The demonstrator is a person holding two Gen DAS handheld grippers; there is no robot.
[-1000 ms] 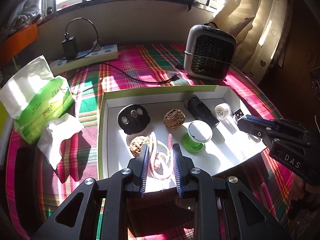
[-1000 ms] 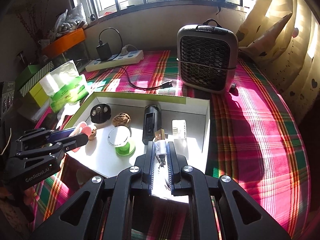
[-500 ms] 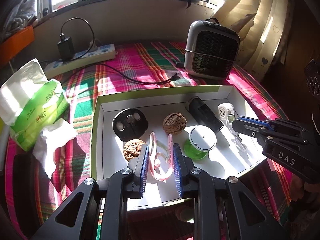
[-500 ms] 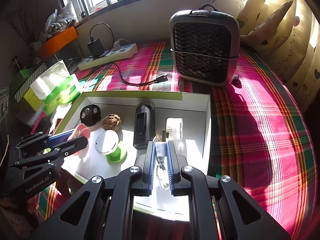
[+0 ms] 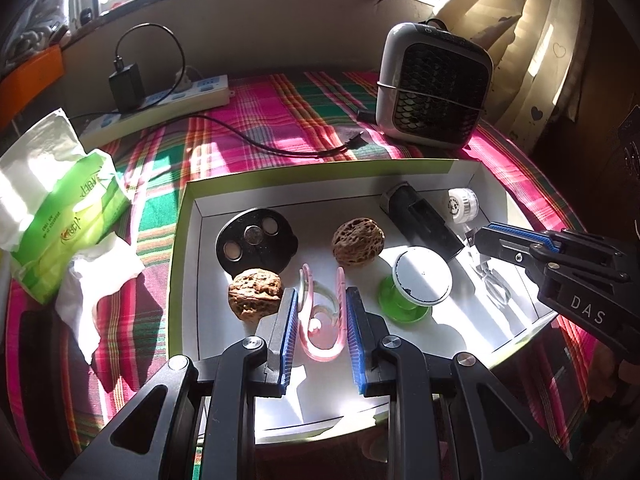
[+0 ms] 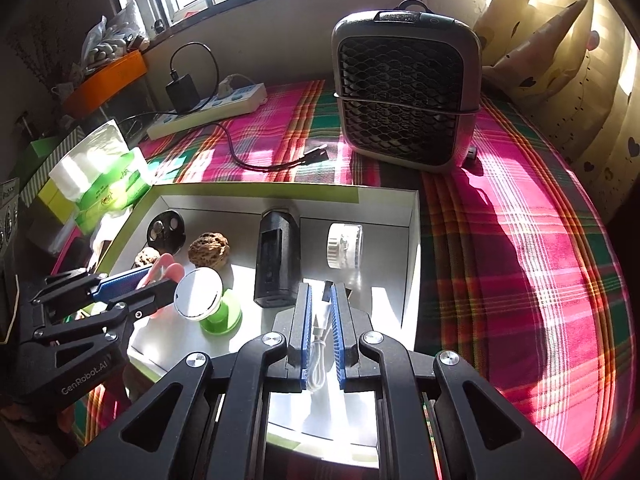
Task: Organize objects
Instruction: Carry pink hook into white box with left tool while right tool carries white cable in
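Left of the white tray (image 5: 188, 276), a green tissue pack (image 5: 76, 216) sits on the plaid tabletop (image 5: 272, 120). Inside the tray, my left tongs (image 5: 320, 300) pinch a pink U-shaped clip (image 5: 322, 320), its long axis along the fingers, open ends pointing away from me toward the far wall. A walnut (image 5: 254, 294) lies just left of them beside a black disc (image 5: 256, 242); another walnut (image 5: 358, 242) and a white-topped green spool (image 5: 416, 286) crowd the right. A black block (image 6: 276, 264) lies lengthwise, then a white roll (image 6: 344, 246). My right tongs (image 6: 320, 296) are pressed together on a white USB cable (image 6: 320, 356), plug end pointing away, just beside the block. A grey fan heater (image 6: 404, 92) stands behind the tray.
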